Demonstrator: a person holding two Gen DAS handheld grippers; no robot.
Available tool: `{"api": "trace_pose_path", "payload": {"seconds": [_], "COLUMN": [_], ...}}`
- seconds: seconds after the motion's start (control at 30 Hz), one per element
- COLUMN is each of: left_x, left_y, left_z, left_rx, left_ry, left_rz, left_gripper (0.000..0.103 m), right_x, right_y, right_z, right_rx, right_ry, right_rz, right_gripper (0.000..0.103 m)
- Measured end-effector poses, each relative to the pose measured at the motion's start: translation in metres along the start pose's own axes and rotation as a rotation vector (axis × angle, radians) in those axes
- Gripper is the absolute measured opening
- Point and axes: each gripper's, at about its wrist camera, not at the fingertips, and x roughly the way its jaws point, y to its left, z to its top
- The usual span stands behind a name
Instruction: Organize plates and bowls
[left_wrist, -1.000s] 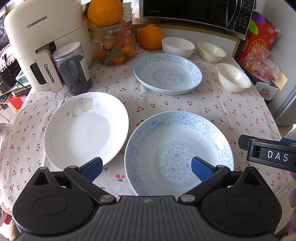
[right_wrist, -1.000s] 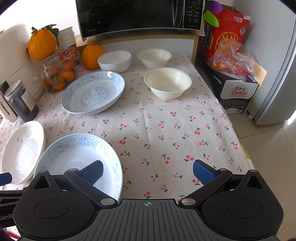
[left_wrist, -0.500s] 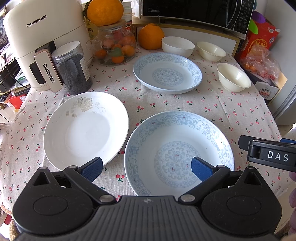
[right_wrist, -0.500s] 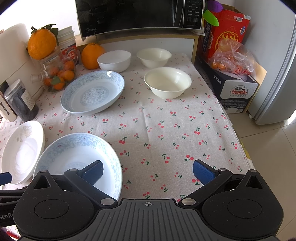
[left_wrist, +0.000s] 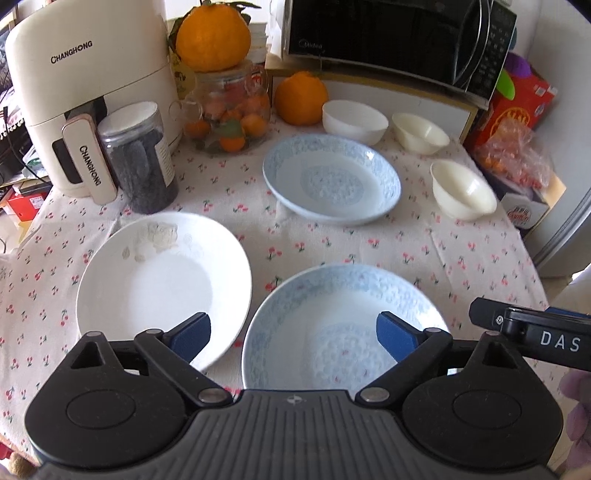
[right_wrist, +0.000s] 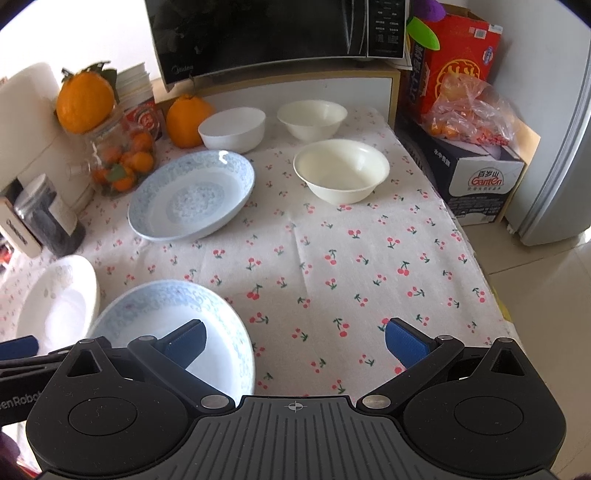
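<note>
Left gripper (left_wrist: 293, 332) jaws just narrowing, released above the near blue-patterned ceramic plate (left_wrist: 332, 314); white floral plate (left_wrist: 162, 273) at ten o'clock. Right gripper (right_wrist: 295, 341) released over cherry-print tablecloth (right_wrist: 369, 258).

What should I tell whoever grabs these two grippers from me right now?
Left gripper: open, jaws just closing a little, nothing between the pads, hovering over the near blue plate.
Right gripper: open, empty.
On the tablecloth: white plate beside the near blue one, far blue plate, three bowls at the back.
Done: nothing stacked.
Left: stack plates, nest bowls.
</note>
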Motion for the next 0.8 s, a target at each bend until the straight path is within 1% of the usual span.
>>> {"api": "trace_pose_path", "payload": {"seconds": [0.1,0.23,0.3,0.43,0.57,0.7,0.8], "left_x": [0.001,0.002,0.004,0.007,0.008,0.015,0.025], "left_y": [0.000,0.003,0.007,0.017,0.021,0.023,0.024], "left_z": [0.005,0.011,0.016,0.028,0.041,0.055,0.062], "left_rx": [0.005,0.015,0.012,-0.020,-0.038,-0.066,-0.097], "left_ry": [-0.009,-0.024,-0.025,-0.013,-0.018,-0.011,-0.019], "left_rz": [-0.030,-0.048,-0.058,-0.093,-0.095,-0.101,-0.106], "left_gripper": [0.091,0.087,0.087,0.086,0.086,0.086,0.083], "right_x": [0.000,-0.001,0.000,0.006,0.019,0.031,0.041], "right_y": [-0.003,-0.006,-0.008,-0.006,-0.005,-0.009,-0.014], "right_z": [0.009,0.023,0.030,0.045,0.064,0.077,0.082], "right_rx": [0.018,0.043,0.059,0.082,0.117,0.173,0.209], "right_ry": [0.008,0.016,0.028,0.057,0.087,0.086,0.093], "right_rz": [0.024,0.041,0.060,0.102,0.140,0.167,0.198], "right_gripper": [0.103,0.103,0.103,0.103,0.102,0.101,0.101]}}
